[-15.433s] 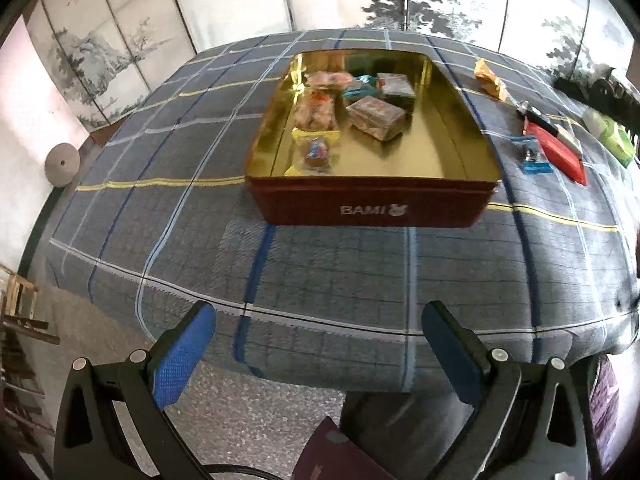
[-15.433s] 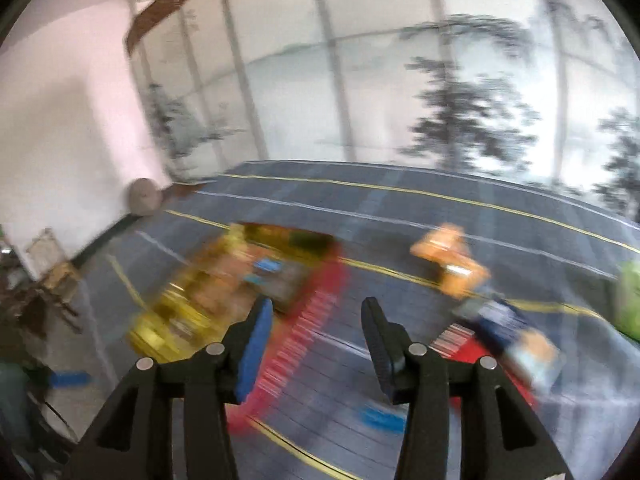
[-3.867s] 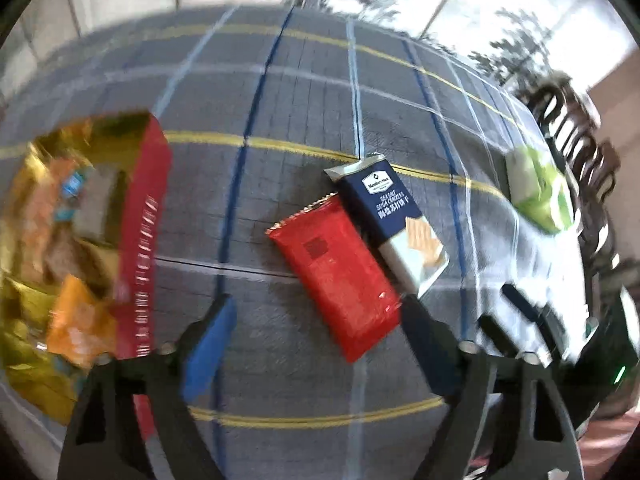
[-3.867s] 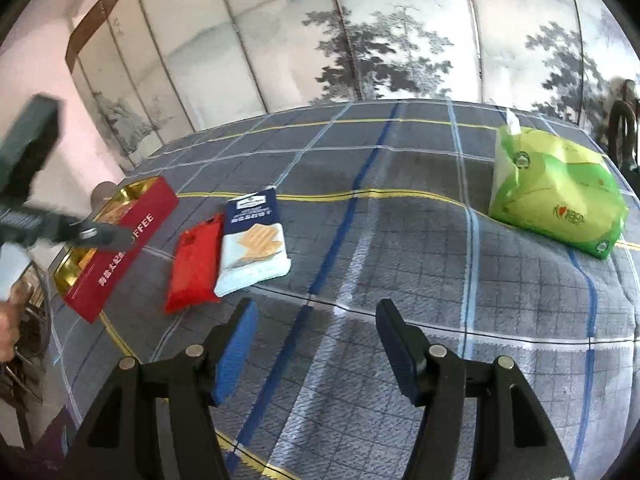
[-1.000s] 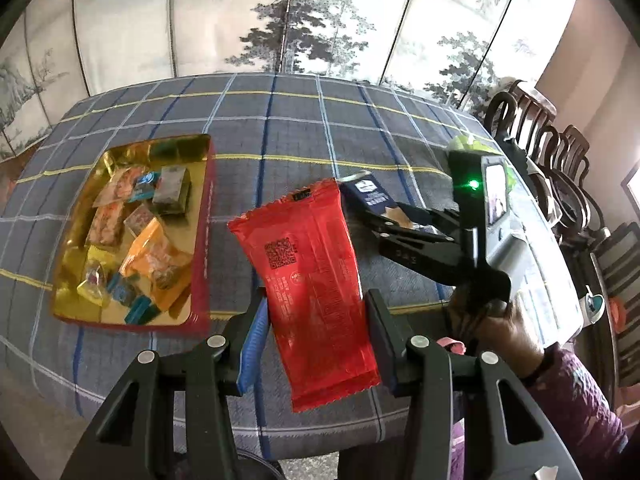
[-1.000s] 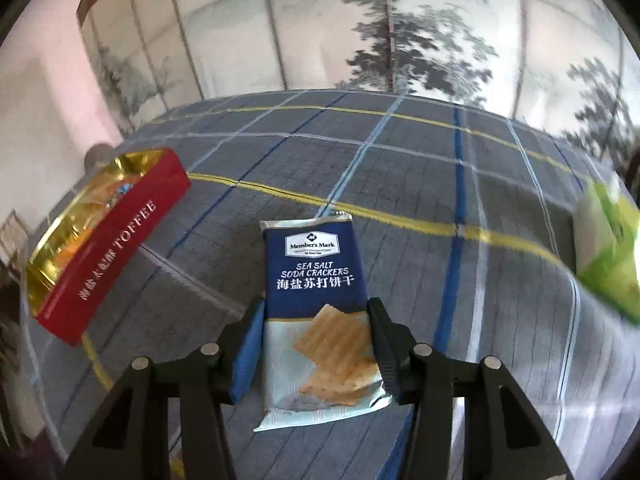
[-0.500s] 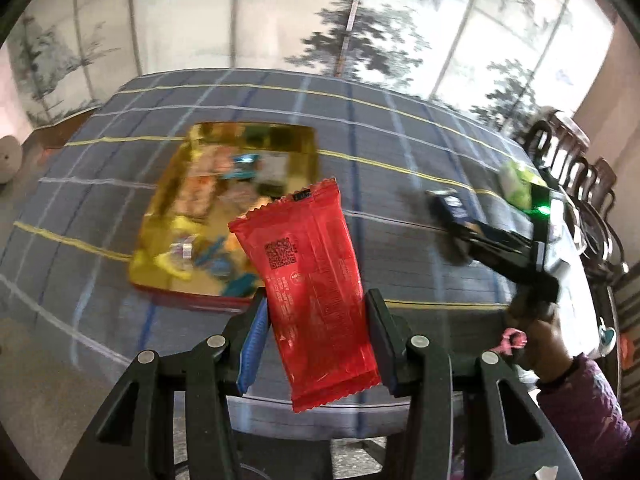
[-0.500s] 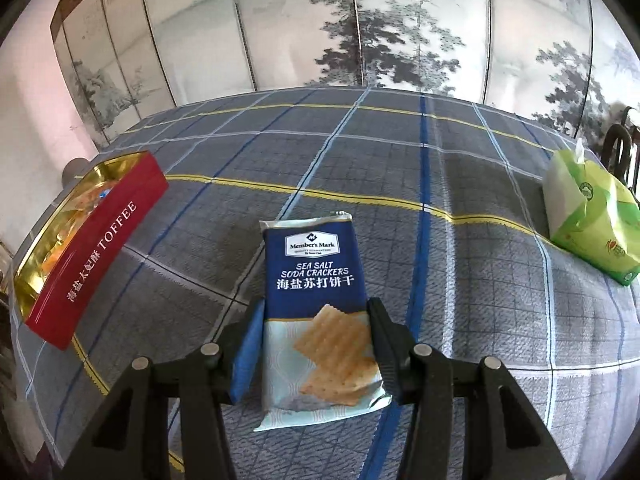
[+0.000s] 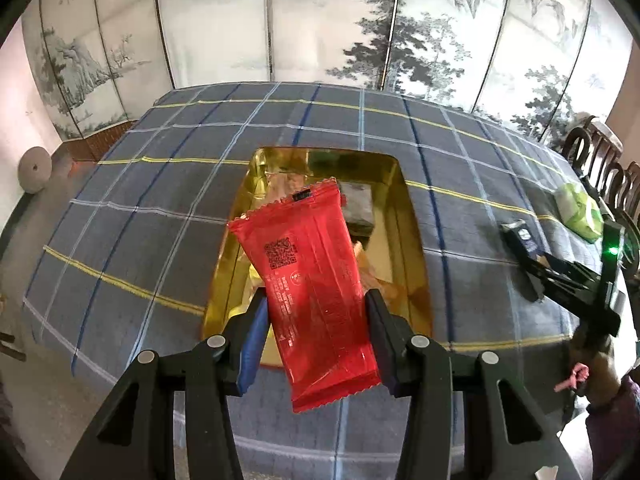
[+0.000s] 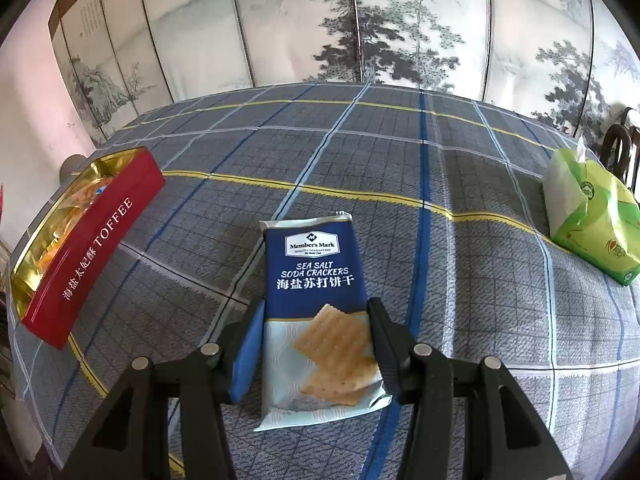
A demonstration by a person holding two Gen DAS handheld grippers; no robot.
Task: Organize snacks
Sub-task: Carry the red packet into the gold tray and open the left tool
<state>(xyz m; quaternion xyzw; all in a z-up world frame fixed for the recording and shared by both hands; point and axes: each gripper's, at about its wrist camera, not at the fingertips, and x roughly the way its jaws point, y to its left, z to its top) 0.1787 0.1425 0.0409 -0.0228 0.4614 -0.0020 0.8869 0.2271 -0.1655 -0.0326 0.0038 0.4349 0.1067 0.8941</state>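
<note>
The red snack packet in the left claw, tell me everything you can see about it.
The glossy red foil snack packet is long and flat, with crimped zigzag end seals, a black QR code and small print on its face. It is pinched at its lower half by the left claw, tilted slightly, and held in the air over the open gold-lined toffee tin. Only the claw's pads touch it.

Left gripper (image 9: 316,340) clamps red snack packet (image 9: 312,280) above gold tin (image 9: 412,240).

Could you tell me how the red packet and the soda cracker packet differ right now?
The red packet is plain red with a QR code; the soda cracker packet is navy and pale blue, picturing crackers. The red packet hangs over the gold tin; the cracker packet is well away from it. Both are flat, sealed and held between jaws.
</note>
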